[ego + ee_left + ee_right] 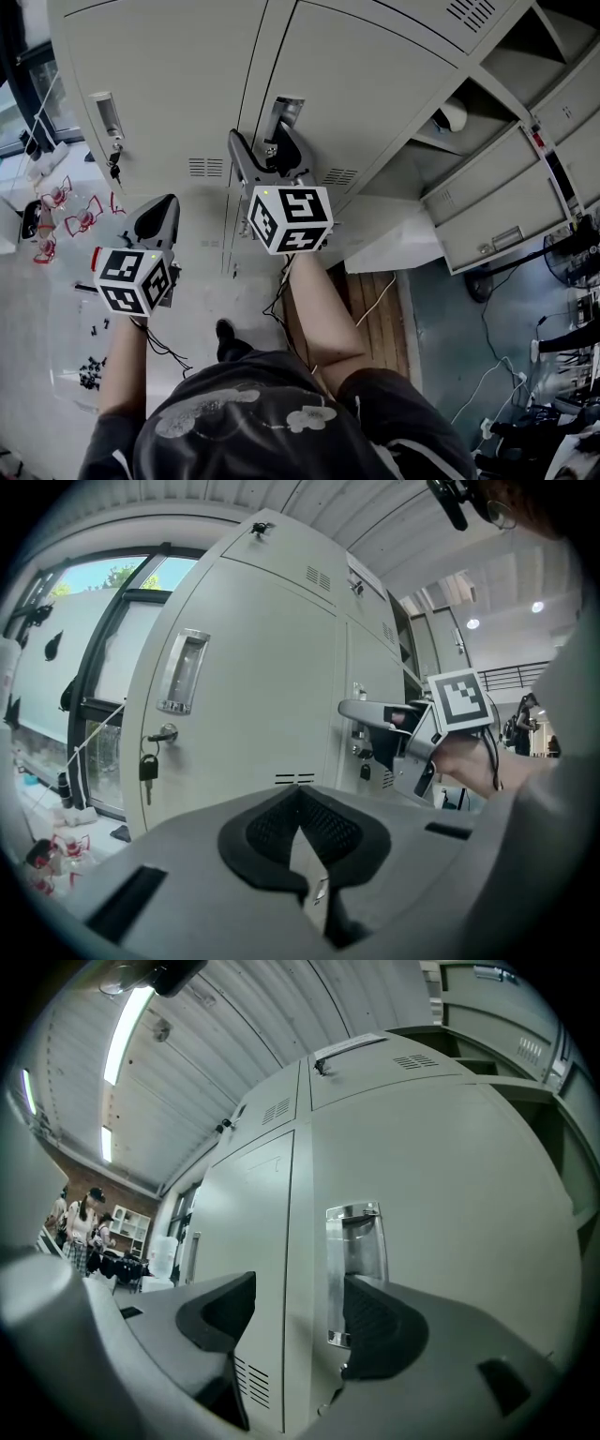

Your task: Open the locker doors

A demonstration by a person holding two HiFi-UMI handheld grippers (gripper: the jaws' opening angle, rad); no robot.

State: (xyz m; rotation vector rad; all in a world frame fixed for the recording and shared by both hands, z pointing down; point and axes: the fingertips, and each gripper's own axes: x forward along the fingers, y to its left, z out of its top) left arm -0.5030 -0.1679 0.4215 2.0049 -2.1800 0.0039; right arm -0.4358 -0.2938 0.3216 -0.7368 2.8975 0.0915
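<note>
Grey lockers stand shut in front of me. The left door has a recessed handle with a key hanging from the lock below it. My right gripper is open at the right door's handle. In the right gripper view its jaws straddle the door's left edge, and the right finger sits at the chrome handle recess. My left gripper is shut and holds nothing, lower left of the doors; its pads meet, pointing at the left door.
To the right are open locker compartments with flaps hanging out and a white round thing inside one. Red frames lie on the floor at left. Cables trail at right. People stand far off.
</note>
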